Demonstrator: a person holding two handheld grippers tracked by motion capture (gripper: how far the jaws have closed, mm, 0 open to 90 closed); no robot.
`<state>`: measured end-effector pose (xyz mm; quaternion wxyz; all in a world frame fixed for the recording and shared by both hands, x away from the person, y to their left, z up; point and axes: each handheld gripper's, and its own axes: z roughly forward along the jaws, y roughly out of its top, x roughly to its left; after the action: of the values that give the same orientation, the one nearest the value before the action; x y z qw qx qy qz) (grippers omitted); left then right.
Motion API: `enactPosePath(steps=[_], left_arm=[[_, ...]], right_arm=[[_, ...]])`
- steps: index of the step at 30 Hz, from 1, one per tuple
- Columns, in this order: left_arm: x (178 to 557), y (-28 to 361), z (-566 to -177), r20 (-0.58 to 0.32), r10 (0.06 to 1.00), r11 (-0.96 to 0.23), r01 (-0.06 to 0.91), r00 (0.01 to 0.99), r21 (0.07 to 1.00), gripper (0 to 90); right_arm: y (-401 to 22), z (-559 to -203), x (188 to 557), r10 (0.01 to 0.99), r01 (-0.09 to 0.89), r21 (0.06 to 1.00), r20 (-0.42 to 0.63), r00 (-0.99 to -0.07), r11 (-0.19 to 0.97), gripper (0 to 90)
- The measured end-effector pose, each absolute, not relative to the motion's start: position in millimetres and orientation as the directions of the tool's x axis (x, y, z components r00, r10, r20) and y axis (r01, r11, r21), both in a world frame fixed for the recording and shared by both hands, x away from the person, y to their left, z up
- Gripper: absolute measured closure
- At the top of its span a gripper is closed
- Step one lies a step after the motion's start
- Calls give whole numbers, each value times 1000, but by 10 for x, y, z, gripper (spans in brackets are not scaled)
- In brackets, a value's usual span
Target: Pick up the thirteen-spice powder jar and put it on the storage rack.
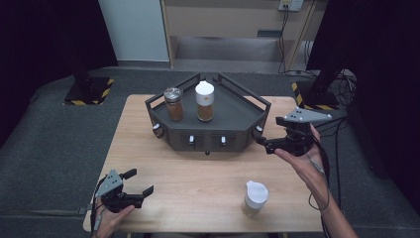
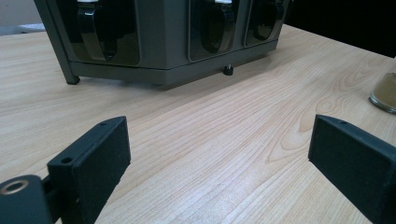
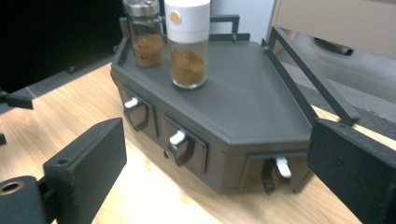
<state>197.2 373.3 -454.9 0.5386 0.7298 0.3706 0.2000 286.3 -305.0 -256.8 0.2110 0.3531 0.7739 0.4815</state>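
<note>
A dark grey rack point(image 1: 237, 116) with small handled drawers along its front stands at the far middle of a wooden table. On its top stand a glass jar of brown spice point(image 1: 174, 104) with a metal lid and a white-capped jar point(image 1: 205, 101). A third white-capped jar point(image 1: 254, 198) stands on the table near the front right. My left gripper point(image 1: 140, 181) rests open at the front left corner, its jaws wide over bare wood point(image 2: 219, 154). My right gripper point(image 1: 262, 140) is open beside the rack's right front corner, with nothing between its jaws point(image 3: 217, 163).
The rack point(image 3: 247, 102) has a low rail around its back and sides and white-tipped drawer handles point(image 3: 177, 140) on its front faces. The pale jar's base point(image 2: 385, 93) shows at the right edge of the left gripper view. Grey carpet surrounds the table point(image 1: 163, 163).
</note>
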Motion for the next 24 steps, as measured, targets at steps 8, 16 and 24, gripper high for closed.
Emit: enactPosePath(steps=[8, 16, 24], left_arm=[[1962, 3735, -4546, -102, 755, -151, 323, 647, 934, 46], [1964, 3739, -4549, -104, 755, -149, 324, 647, 934, 46], [1968, 3738, -4550, -104, 754, -150, 325, 648, 934, 46]], right_arm=[[-3221, -2728, 2551, 782, 330, 904, -8, -623, 272, 45], [-3401, -2911, 2322, 827, 349, 907, 1, -562, 236, 42], [-3488, -3156, 2093, 856, 352, 908, -14, -517, 228, 42]])
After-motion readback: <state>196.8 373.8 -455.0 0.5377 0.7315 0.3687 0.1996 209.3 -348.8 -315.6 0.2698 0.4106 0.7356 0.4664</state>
